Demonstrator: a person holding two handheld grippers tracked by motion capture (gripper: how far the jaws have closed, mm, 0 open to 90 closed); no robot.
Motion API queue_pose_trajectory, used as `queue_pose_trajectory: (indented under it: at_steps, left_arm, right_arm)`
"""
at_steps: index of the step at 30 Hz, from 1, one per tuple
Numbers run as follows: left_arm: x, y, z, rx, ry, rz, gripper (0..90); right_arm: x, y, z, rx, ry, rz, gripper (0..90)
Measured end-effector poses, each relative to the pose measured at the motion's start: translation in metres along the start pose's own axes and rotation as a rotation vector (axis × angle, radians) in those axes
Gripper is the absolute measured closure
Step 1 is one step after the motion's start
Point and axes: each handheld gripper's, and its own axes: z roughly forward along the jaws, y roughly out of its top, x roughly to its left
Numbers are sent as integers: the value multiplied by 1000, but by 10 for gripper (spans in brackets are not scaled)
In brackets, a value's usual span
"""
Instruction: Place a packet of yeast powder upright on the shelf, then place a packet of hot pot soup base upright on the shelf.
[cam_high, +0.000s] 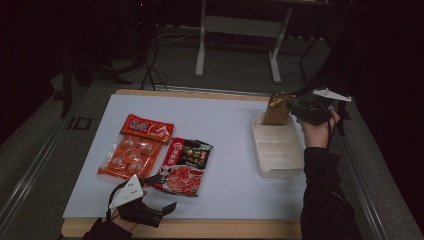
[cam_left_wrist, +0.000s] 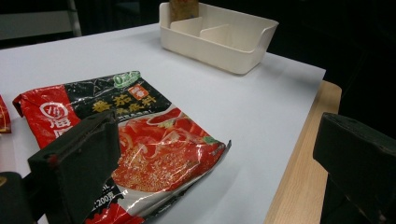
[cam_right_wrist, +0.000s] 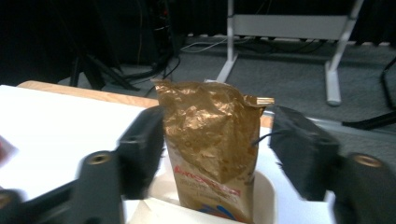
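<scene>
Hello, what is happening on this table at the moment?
A person works with a gripper in each hand, putting food packets into a white divided bin. The gold pouch stands upright in the bin's far compartment. The right gripper is open around the pouch, its jaws apart from it. The left gripper is open near the red and black sauce packet, which lies flat on the table beside two orange packets.

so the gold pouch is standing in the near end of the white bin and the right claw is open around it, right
Not quite. The gold pouch stands in the far end of the white bin, not the near end, as the high view shows. The rest holds: the right claw is open, its jaws either side of the pouch without pressing it.
</scene>
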Motion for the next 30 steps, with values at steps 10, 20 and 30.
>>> queue_pose_trajectory:
  at_steps: [10, 20, 30]
  left_arm:
    - [3, 1, 0, 17, 41, -13, 12]
    - [7, 10, -7, 5, 17, -64, 23]
    - [6, 20, -8, 68, -20, -20, 29]
  right_arm:
    - [23, -10, -28, -74, 81, 12, 108]
    - [64, -33, -55, -91, 239, -59, 137]
    - [100, -56, -76, -57, 366, -106, 144]
